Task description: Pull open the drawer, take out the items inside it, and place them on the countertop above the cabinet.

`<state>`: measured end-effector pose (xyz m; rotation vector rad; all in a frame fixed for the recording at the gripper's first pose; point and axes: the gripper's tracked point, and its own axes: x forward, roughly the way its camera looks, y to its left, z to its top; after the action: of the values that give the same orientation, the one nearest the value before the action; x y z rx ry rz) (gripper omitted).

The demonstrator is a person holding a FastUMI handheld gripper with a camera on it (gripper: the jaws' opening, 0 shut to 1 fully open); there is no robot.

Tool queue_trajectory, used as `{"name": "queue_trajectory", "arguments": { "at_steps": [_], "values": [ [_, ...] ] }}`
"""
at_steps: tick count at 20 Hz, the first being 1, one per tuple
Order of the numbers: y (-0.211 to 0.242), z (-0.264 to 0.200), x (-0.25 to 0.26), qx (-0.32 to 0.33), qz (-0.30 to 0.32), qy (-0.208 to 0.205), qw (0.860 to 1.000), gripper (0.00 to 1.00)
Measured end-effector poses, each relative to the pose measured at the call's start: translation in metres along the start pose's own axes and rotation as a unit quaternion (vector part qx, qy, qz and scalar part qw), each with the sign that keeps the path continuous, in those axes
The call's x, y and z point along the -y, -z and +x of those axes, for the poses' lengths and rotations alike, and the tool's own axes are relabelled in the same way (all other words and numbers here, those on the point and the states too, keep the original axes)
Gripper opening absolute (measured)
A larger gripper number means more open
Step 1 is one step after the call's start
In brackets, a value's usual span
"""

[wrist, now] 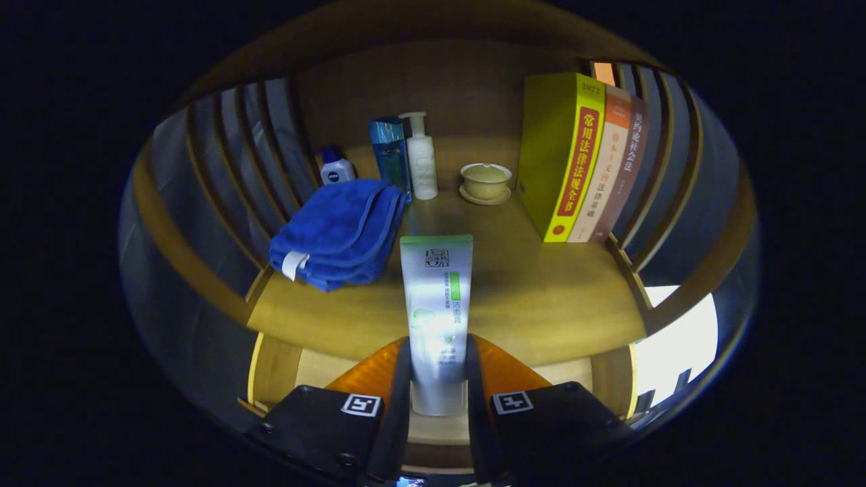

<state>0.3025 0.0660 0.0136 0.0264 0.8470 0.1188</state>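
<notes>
My gripper is shut on a white and green tube of face cleanser, both fingers pressing its lower part. The tube points forward, its flat crimped end out over the wooden countertop. Below and behind the fingers lies the open drawer, its pale wooden floor showing on both sides of the tube. I hold the tube above the countertop's front edge; whether it touches the wood I cannot tell.
On the countertop a folded blue towel lies left of the tube. At the back stand a small blue-capped bottle, a blue box, a white pump bottle and a lidded cup on a saucer. Upright books stand right. Slatted sides flank the countertop.
</notes>
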Motion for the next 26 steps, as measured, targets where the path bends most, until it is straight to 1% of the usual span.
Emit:
{"name": "queue_trajectory", "arguments": {
  "at_steps": [4, 8, 12, 14, 15, 18, 19, 20, 22, 25, 26],
  "values": [
    [-0.011, 0.039, 0.001, -0.010, 0.020, 0.016, 1.000, 0.46],
    [-0.012, 0.056, 0.005, -0.019, 0.024, 0.030, 0.999, 0.47],
    [-0.010, 0.069, 0.012, -0.021, 0.032, 0.044, 0.998, 0.51],
    [-0.015, 0.073, 0.014, -0.002, 0.027, 0.047, 0.999, 0.56],
    [-0.012, 0.071, 0.013, -0.006, 0.028, 0.046, 0.999, 0.56],
    [-0.012, 0.070, 0.010, -0.005, 0.029, 0.041, 0.999, 0.65],
    [-0.011, 0.069, 0.011, -0.006, 0.031, 0.043, 0.999, 0.74],
    [-0.011, 0.067, 0.009, -0.005, 0.034, 0.042, 0.999, 0.76],
    [-0.011, 0.064, 0.008, -0.002, 0.036, 0.040, 0.999, 0.88],
    [-0.019, 0.053, 0.007, 0.024, 0.036, 0.037, 0.998, 0.98],
    [-0.022, 0.045, 0.003, 0.036, 0.033, 0.030, 0.998, 0.98]
  ]
}}
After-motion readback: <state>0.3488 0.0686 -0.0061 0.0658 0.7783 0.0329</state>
